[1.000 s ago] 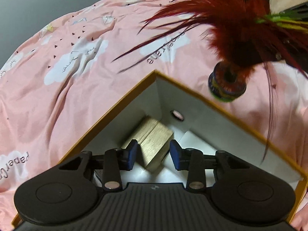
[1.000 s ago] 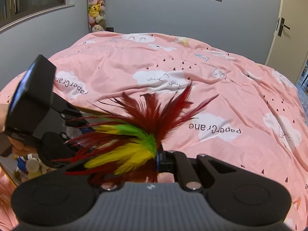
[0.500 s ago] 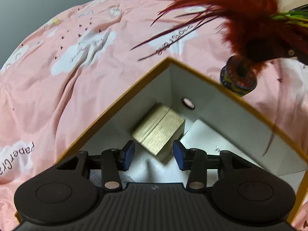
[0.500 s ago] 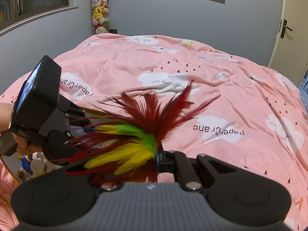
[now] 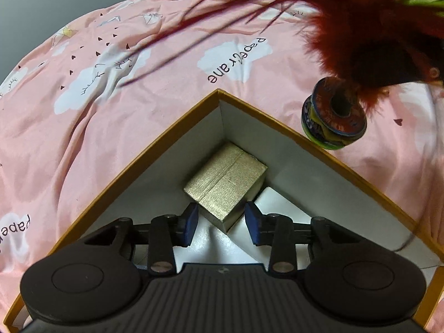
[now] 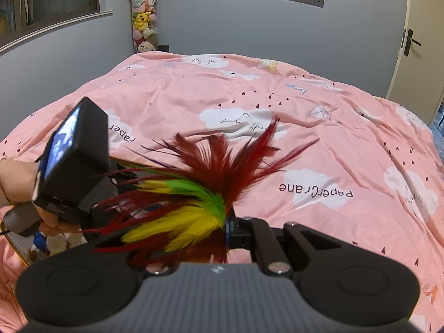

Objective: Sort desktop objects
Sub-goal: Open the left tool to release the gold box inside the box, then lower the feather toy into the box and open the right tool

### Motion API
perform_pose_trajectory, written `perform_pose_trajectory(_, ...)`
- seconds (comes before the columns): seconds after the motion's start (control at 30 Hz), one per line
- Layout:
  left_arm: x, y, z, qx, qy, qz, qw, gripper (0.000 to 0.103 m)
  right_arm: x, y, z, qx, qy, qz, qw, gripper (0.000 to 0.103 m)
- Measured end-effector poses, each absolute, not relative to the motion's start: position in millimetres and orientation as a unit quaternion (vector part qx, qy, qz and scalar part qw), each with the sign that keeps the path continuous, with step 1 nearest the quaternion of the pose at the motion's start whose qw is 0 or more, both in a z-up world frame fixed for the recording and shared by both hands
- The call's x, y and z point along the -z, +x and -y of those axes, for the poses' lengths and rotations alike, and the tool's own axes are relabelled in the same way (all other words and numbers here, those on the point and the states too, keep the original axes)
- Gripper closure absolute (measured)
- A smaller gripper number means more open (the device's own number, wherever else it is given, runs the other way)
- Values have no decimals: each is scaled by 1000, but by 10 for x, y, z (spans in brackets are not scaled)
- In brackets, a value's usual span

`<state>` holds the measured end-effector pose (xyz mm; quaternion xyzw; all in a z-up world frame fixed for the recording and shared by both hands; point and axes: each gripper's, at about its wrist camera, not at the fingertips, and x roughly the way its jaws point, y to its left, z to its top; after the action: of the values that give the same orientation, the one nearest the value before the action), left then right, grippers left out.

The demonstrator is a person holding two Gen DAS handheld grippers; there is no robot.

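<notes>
A gold block (image 5: 224, 179) lies in the far corner of a white-lined, orange-rimmed box (image 5: 155, 144). My left gripper (image 5: 222, 223) hovers just above the block's near corner; its blue pads (image 5: 191, 220) stand apart from the block and the jaws are closing with nothing pressed between them. My right gripper (image 6: 222, 233) is shut on a feather shuttlecock (image 6: 199, 183) with red, green and yellow plumes that hide its left finger. The shuttlecock's ringed disc base (image 5: 333, 113) hangs beyond the box's right wall. A hand holds the left gripper (image 6: 75, 166).
The box rests on a bed with a pink cloud-print cover (image 6: 305, 144). A white card (image 5: 280, 202) lies inside the box beside the block. Small toys (image 6: 47, 242) show in the box's other end. Grey walls and a door (image 6: 413, 41) stand behind.
The left jaws widened off the gold block, leaving it in the box corner, then narrowed again as the gripper drew back a little. The right gripper and shuttlecock stayed put.
</notes>
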<state>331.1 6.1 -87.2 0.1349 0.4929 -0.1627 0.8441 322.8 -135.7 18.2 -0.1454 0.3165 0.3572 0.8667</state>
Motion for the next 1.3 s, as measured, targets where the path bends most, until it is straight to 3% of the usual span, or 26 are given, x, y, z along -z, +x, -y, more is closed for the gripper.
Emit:
perform_pose_trajectory(0.47,444,2654,-390,134,138,-454,870,55,-282,3162,1119,-437,-105,-313,837,94)
perform_pose_trajectory(1.1,395,2010,-795,25,28,-472,881,55,473,3377,10,-431,-189,-395,789,93)
perform_pose_trajectory(1.3,442,1938,-810,24,26,-471,881,55,616,3417,-43,-417,-201,-413,785,85)
